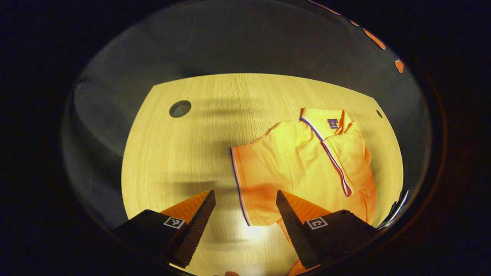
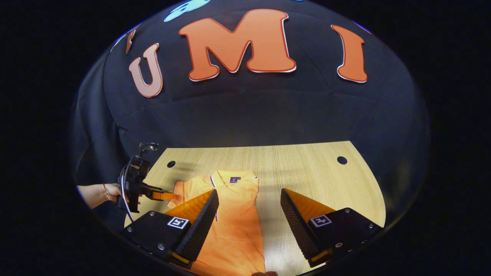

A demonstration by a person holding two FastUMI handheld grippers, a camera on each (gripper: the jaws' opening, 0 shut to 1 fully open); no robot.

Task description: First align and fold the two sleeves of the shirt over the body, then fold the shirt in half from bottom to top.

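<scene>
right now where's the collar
In the left gripper view the collar tops the shirt on the table's right half, toward its far edge, beyond the open fingers.

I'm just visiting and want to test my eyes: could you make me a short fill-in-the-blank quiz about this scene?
1. The shirt lies on a ____ table.
2. The shirt's colour is ____.
3. Both the left tongs and the right tongs stand ____, gripping nothing.
4. The shirt's collar points toward the booth's ____.

Missing words: wooden; orange; open; wall
</scene>
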